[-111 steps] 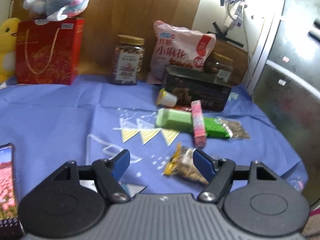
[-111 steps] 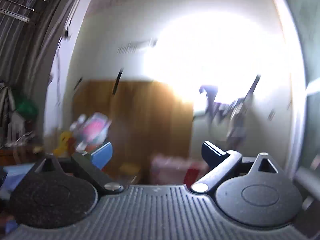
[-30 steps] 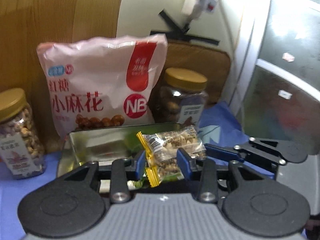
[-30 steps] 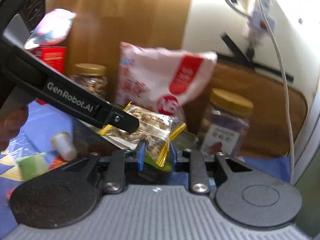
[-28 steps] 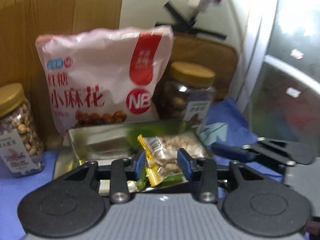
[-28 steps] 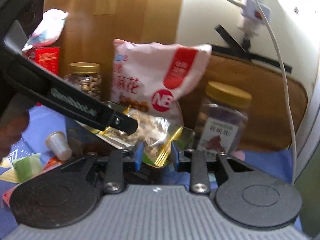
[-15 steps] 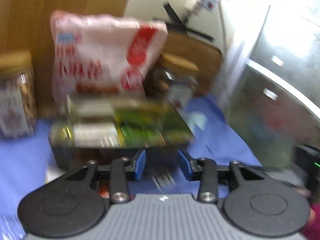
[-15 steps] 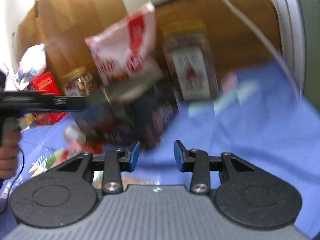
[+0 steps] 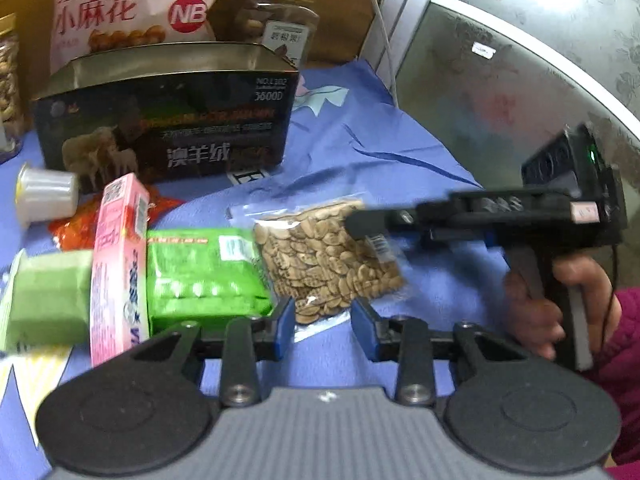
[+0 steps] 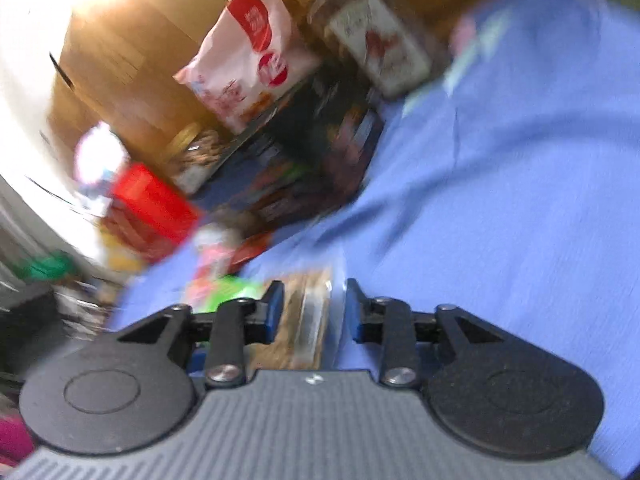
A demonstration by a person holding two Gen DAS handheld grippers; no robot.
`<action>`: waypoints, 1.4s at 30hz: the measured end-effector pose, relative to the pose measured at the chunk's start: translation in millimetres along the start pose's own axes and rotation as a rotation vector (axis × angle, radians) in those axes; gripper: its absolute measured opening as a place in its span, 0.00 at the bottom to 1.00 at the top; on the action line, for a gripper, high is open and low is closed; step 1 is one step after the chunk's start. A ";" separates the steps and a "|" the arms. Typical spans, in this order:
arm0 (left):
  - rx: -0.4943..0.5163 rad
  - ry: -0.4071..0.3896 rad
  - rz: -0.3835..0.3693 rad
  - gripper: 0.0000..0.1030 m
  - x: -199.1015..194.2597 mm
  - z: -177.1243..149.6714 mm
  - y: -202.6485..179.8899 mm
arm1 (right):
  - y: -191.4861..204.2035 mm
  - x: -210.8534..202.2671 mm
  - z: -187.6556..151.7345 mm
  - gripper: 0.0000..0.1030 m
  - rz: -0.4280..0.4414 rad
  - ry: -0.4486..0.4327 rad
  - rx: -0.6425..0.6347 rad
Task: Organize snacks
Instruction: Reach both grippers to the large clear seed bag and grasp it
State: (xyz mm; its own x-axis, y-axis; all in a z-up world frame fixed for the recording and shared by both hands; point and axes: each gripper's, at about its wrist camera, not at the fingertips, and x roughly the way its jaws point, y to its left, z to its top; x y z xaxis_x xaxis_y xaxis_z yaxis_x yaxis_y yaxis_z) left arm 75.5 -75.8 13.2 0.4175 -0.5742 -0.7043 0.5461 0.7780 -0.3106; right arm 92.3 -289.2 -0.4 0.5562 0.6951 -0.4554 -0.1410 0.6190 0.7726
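Your left gripper point(image 9: 323, 326) hangs just near of the clear seed packet point(image 9: 328, 258) on the blue cloth point(image 9: 384, 160) of the worktop; its jaws have just been narrowing and stand released, gripping nothing. Your right gripper point(image 10: 314, 310) reaches in from the right, jaws also just narrowing, either side of the packet's right end; whether they press it you cannot tell. The green packet point(image 9: 202, 276) lies just left.

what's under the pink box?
The pink box lies across a green packet and a pale green box, its far end over an orange wrapper. What lies beneath its middle is covered.
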 end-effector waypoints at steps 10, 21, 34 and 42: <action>-0.003 -0.029 -0.081 0.34 -36.5 -49.7 0.9 | 21.2 -15.2 -62.4 0.15 0.130 0.030 0.106; -0.095 -0.113 -0.113 0.55 -108.2 -99.2 37.3 | 67.3 -25.0 -103.7 0.12 0.245 0.104 0.023; -0.307 -0.266 -0.138 0.86 -162.4 -118.7 90.7 | 105.5 46.3 -91.7 0.12 0.438 0.260 -0.018; -0.400 -0.275 -0.223 0.76 -160.5 -120.6 110.0 | 105.5 48.6 -85.7 0.12 0.518 0.299 -0.026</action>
State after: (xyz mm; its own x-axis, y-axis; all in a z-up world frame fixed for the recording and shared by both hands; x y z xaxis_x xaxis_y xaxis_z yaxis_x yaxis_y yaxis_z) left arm -19.1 132.7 15.1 0.5271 -0.7404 -0.4172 0.3460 0.6354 -0.6904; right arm 34.2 -158.8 21.1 0.1556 0.9792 -0.1301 -0.3543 0.1783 0.9180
